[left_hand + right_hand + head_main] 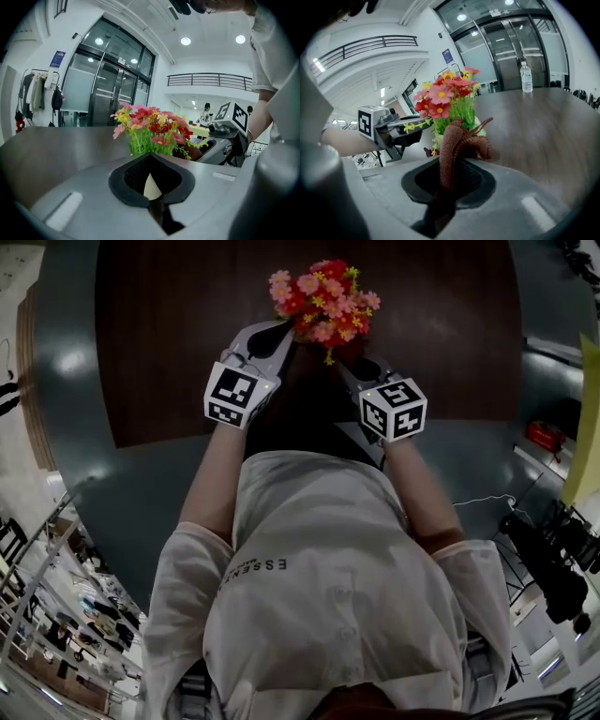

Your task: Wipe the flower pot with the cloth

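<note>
Flower pot: it stands upright on the dark wooden table [169, 352], between the two gripper tips. The flowers [323, 298] hide nearly all of it. Only a pale bit of the flower pot [436, 139] shows in the right gripper view, low beside the cloth.

Right gripper: the right gripper [356, 364] is clamped on a brown knitted cloth [459, 140]. A bunched end of the cloth sticks out past the jaws towards the pot.

Key relation: the pot lies straight ahead of the right gripper along its jaws, just beyond the cloth end. The cloth overlaps the pot in that view. Whether they touch I cannot tell.

Pot axis: vertical, so I judge the wipe will have to run around or up and down its side, under the flowers.

Left gripper: the left gripper [281, 332] comes at the pot from the opposite side, with its jaws closed together. A pale sliver shows in their gap, and I cannot tell what it is.

Nearer hand: both tips are close to the pot. The right one carries the cloth, so it looks like the wiping hand.

Writing: the shirt [319, 587] print begins "ESSEN", and the rest is not legible. A blue sign [447, 55] hangs on the wall far behind the pot, unreadable.

Bottle: the label of the water bottle [526, 77], well behind the pot, is also unreadable.
</note>
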`<action>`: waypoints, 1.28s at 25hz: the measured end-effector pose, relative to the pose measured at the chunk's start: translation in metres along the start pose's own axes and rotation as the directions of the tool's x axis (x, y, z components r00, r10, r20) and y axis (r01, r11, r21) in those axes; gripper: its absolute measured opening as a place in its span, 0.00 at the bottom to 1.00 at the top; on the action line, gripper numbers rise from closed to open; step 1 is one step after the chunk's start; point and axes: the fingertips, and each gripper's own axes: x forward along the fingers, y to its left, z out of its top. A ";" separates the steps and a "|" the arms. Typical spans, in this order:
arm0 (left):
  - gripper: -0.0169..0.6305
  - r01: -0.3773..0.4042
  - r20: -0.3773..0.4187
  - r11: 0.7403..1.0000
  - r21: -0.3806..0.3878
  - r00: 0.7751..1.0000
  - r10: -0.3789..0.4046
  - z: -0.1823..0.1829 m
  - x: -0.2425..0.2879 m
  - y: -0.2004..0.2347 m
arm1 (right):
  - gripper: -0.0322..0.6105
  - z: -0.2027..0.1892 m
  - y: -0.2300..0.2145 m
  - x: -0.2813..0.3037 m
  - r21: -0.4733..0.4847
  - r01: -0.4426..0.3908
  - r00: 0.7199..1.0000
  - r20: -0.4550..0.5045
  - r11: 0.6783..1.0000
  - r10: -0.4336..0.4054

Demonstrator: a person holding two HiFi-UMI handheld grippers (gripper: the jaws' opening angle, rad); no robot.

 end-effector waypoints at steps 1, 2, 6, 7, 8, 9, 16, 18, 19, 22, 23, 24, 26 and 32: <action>0.05 0.012 -0.016 1.000 -0.007 1.000 -0.012 -0.004 0.004 -0.001 | 0.13 -0.001 0.004 0.002 0.014 -0.021 1.000 -0.010 1.000 0.021; 0.05 0.030 -0.029 0.999 -0.022 0.999 -0.030 -0.008 0.008 -0.002 | 0.13 -0.002 0.009 0.003 0.031 -0.047 0.999 -0.018 0.998 0.047; 0.05 0.099 -0.047 0.993 -0.062 0.994 -0.102 -0.013 0.016 -0.006 | 0.13 -0.009 0.041 0.013 0.061 -0.168 0.984 -0.053 0.984 0.171; 0.05 0.110 -0.047 0.992 -0.067 0.992 -0.113 -0.012 0.016 -0.007 | 0.13 -0.010 0.049 0.018 0.055 -0.190 0.979 -0.062 0.980 0.193; 0.05 0.119 -0.046 0.990 -0.074 0.991 -0.123 -0.010 0.015 -0.007 | 0.13 -0.011 0.055 0.024 0.049 -0.203 0.976 -0.069 0.978 0.207; 0.05 0.128 -0.042 0.988 -0.083 0.990 -0.132 -0.009 0.014 -0.006 | 0.13 -0.010 0.059 0.030 0.045 -0.210 0.974 -0.073 0.977 0.213; 0.05 0.157 -0.021 0.979 -0.127 0.987 -0.160 -0.007 0.012 -0.005 | 0.13 -0.003 0.052 0.052 0.112 -0.236 0.968 -0.058 0.965 0.244; 0.05 0.154 -0.045 0.984 -0.094 0.986 -0.158 -0.007 0.011 -0.005 | 0.13 -0.001 0.046 0.048 0.155 -0.230 0.970 -0.045 0.961 0.239; 0.05 0.153 -0.054 0.985 -0.085 0.986 -0.158 -0.007 0.010 -0.004 | 0.13 0.000 0.041 0.044 0.171 -0.220 0.972 -0.039 0.960 0.230; 0.05 0.156 -0.062 0.985 -0.081 0.985 -0.161 -0.010 0.011 -0.005 | 0.13 -0.001 0.022 0.035 0.181 -0.176 0.982 -0.033 0.967 0.185; 0.05 0.155 -0.065 0.985 -0.075 0.985 -0.160 -0.010 0.012 -0.005 | 0.13 -0.001 0.015 0.032 0.186 -0.161 0.985 -0.030 0.969 0.169; 0.05 0.152 -0.067 0.986 -0.067 0.985 -0.157 -0.010 0.013 -0.006 | 0.13 -0.001 0.007 0.029 0.192 -0.146 0.988 -0.025 0.970 0.153; 0.05 0.147 -0.067 0.987 -0.066 0.986 -0.151 -0.009 0.013 -0.006 | 0.13 0.001 -0.008 0.022 0.204 -0.112 0.993 -0.014 0.972 0.118; 0.05 0.134 -0.052 0.987 -0.093 0.989 -0.139 -0.008 0.014 -0.006 | 0.13 0.008 -0.061 0.002 0.232 0.017 1.000 0.014 0.973 -0.021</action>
